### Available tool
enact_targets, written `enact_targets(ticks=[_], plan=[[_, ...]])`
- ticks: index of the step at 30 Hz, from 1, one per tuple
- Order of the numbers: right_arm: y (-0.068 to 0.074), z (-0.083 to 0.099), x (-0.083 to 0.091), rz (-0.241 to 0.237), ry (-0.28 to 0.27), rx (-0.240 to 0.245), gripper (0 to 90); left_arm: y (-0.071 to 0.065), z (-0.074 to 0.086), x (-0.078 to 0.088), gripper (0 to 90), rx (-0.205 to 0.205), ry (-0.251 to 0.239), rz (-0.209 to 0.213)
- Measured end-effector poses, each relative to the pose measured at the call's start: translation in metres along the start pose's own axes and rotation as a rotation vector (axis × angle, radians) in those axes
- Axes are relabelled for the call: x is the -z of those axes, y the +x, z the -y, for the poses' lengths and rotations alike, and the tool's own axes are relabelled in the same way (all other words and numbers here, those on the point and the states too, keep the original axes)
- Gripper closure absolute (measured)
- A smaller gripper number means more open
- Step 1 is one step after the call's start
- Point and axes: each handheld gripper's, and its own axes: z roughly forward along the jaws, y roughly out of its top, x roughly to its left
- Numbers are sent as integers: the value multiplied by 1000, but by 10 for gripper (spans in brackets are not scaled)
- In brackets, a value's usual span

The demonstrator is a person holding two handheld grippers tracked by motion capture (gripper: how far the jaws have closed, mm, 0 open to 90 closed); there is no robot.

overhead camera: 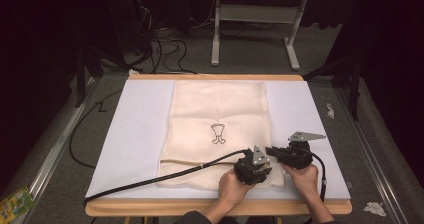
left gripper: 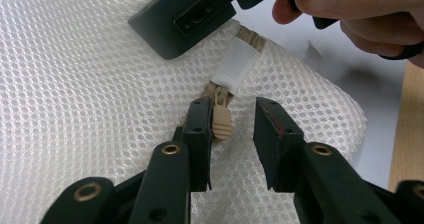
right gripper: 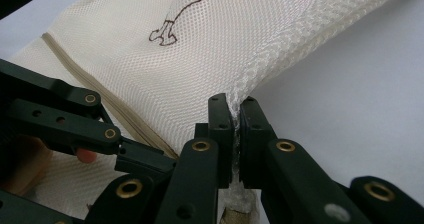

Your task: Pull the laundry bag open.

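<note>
1. Dark floor with loose cables surrounds a wooden table covered by a white sheet.
2. On the sheet lies a cream mesh bag with a small dark drawing at its middle; its near end is by the person's hands.
3. Along that near end runs a tan zipper.
4. Left gripper sits over the bag's near right corner; in the left gripper view its jaws stand apart, clasping nothing.
5. The beige zipper pull lies between those jaws, right beside one jaw's inner face; whether it touches I cannot tell.
6. Right gripper is clenched on the bag's edge seam, the mesh pinched between its pads and pulled up in a ridge.
7. Both grippers sit close together at the same corner.
</note>
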Motion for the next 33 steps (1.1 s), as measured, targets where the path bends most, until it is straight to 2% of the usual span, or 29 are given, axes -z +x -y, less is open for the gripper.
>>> enact_targets(ticks=[2,10,11,15,22,28,32,33], plan=[[-1,1,0,-1,1,-5,876,0,0,0,691,11,3,1],[0,1,0,0,1,-2,876,2,-1,0,746,10,14,-9],[0,1,0,2,2,0,876,3,-1,0,776,7,18,-11],[-1,1,0,3,7,0,876,6,-2,-1,802,24,25,-7],[-1,0,1,-5,-5,-3,876,5,-4,1,814,13,18,-12],[-2,0,3,-3,-9,2,876,6,-6,2,816,28,15,-4],[-3,-2,2,-7,-7,6,876,9,-9,3,818,12,9,-9],[-5,-5,3,-8,-5,7,876,12,-11,5,867,12,6,-6]])
